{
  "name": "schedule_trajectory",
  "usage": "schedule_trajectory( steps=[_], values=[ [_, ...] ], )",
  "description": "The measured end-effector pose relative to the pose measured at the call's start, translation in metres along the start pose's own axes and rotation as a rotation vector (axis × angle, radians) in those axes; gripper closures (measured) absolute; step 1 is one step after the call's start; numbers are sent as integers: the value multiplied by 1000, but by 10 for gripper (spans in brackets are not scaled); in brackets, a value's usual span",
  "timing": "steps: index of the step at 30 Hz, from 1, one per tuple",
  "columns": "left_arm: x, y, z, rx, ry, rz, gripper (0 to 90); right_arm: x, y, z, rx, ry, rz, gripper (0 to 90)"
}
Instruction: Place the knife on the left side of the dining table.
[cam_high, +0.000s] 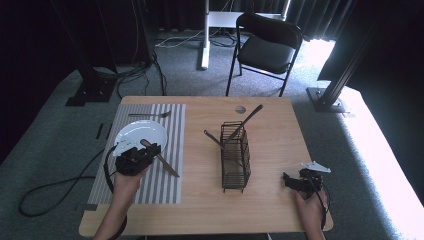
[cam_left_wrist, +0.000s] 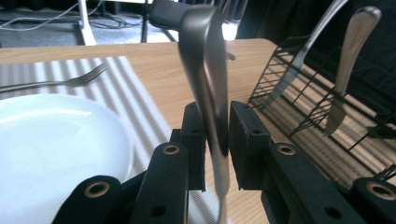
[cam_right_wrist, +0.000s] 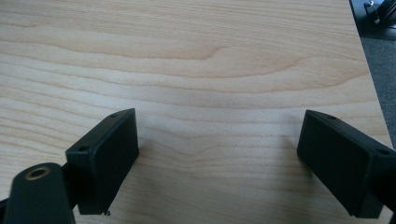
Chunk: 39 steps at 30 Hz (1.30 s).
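The left tongs (cam_high: 150, 149) were clamped on a table knife (cam_high: 161, 159), whose handle stood between the two black pads in the left gripper view (cam_left_wrist: 205, 93), gripped near its middle. In the high view the knife lay aslant at the right edge of the white plate (cam_high: 137, 132), its handle end toward the plate and its blade reaching down and to the right across the striped placemat (cam_high: 170, 185); whether the blade touched the mat could not be told. The plate sat on the upper part of that placemat at the left side of the wooden table (cam_high: 270, 200), and a fork (cam_high: 150, 115) lay on the mat just beyond the plate. Near the middle of the table stood a black wire cutlery basket (cam_high: 235, 170) with two more pieces of cutlery (cam_high: 248, 120) leaning out of its top. The right tongs (cam_high: 287, 179) rested low over the bare table near its right front corner, well apart from the basket, and the right gripper view showed their jaws spread wide with nothing but wood grain between them (cam_right_wrist: 217, 154).
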<state>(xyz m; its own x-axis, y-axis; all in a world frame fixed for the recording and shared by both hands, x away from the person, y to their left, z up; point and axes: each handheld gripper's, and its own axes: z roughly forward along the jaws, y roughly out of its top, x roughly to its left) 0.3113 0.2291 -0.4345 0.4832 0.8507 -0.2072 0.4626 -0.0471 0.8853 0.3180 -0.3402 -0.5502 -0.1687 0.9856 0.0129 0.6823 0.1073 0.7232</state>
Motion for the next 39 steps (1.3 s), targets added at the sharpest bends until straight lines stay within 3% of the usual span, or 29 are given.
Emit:
schedule_trajectory(
  steps=[7,14,22,32,39],
  values=[
    [14,-15,-10,-20,59,-54,749,0,0,0,0,0,1,120],
    [27,-30,-19,-43,87,-115,725,0,0,0,1,0,2,120],
    [36,-33,-26,-64,133,-132,683,0,0,0,1,0,2,120],
    [54,-43,-37,-78,170,-175,662,0,0,0,1,0,2,120],
    [73,-59,-42,-70,170,-249,637,0,0,0,1,0,2,120]
  ],
)
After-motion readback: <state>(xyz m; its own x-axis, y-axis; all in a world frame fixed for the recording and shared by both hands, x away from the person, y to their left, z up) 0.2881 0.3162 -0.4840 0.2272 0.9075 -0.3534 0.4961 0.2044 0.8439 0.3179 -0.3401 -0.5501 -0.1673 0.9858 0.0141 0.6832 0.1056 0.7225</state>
